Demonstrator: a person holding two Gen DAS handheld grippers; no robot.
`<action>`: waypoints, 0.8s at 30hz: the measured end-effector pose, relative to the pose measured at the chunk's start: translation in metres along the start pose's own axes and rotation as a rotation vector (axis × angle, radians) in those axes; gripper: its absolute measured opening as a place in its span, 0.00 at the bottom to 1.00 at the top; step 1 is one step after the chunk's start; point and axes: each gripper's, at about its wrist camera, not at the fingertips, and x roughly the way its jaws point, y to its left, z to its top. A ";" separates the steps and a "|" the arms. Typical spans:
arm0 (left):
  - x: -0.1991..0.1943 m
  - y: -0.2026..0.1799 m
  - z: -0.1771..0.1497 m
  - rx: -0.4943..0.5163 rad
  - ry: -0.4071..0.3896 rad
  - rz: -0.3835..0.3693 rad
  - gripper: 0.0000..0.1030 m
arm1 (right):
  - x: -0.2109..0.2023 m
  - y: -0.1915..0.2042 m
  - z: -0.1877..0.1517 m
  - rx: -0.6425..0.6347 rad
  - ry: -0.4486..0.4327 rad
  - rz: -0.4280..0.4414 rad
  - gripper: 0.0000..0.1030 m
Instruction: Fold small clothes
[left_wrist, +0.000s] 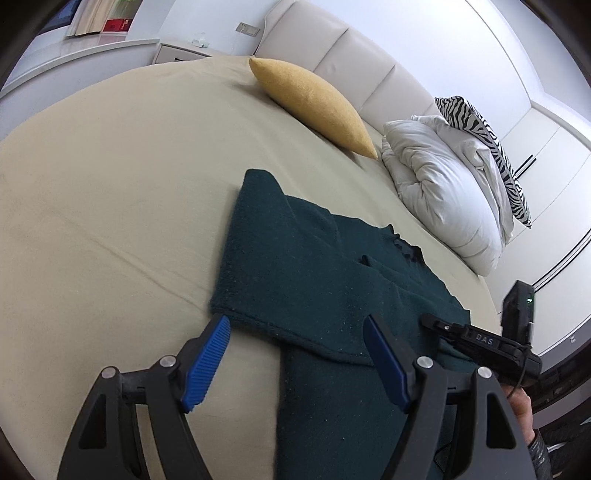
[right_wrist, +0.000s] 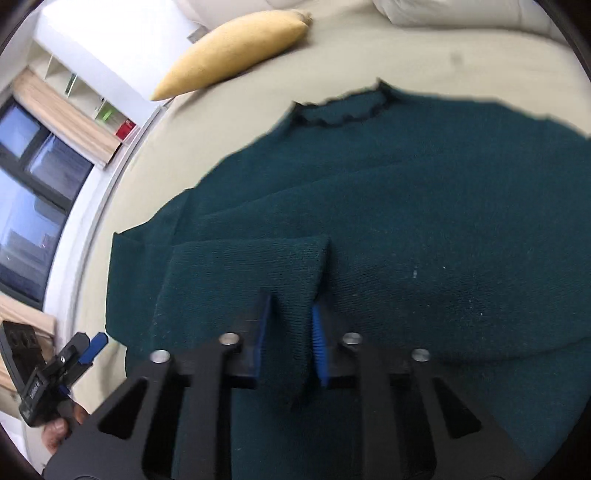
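- Dark green knit sweater (right_wrist: 424, 192) lies spread on the beige bed sheet (left_wrist: 103, 206), frilled collar toward the pillows, one sleeve folded across its body.
- Right gripper (right_wrist: 291, 325) has its blue pads pinched on a raised fold of that sleeve.
- Left gripper (left_wrist: 297, 354) hangs over the sweater's near hem, jaws wide apart, holding nothing.
- Yellow cushion (left_wrist: 314, 103), white duvet (left_wrist: 443, 188) and a zebra-print pillow (left_wrist: 484, 144) lie by the headboard (left_wrist: 332, 40).

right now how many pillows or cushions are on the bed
3: a yellow cushion by the headboard, a white pillow to its right, and a zebra-striped cushion propped behind that. More could sit out of frame.
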 end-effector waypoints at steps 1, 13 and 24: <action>-0.001 0.001 0.000 -0.002 -0.003 0.000 0.74 | -0.007 0.012 -0.002 -0.050 -0.027 -0.019 0.07; 0.003 0.010 0.029 0.002 -0.045 0.076 0.75 | -0.089 0.067 0.023 -0.208 -0.212 0.065 0.06; 0.068 -0.012 0.061 0.108 0.048 0.159 0.75 | -0.075 -0.077 0.041 0.002 -0.137 -0.132 0.06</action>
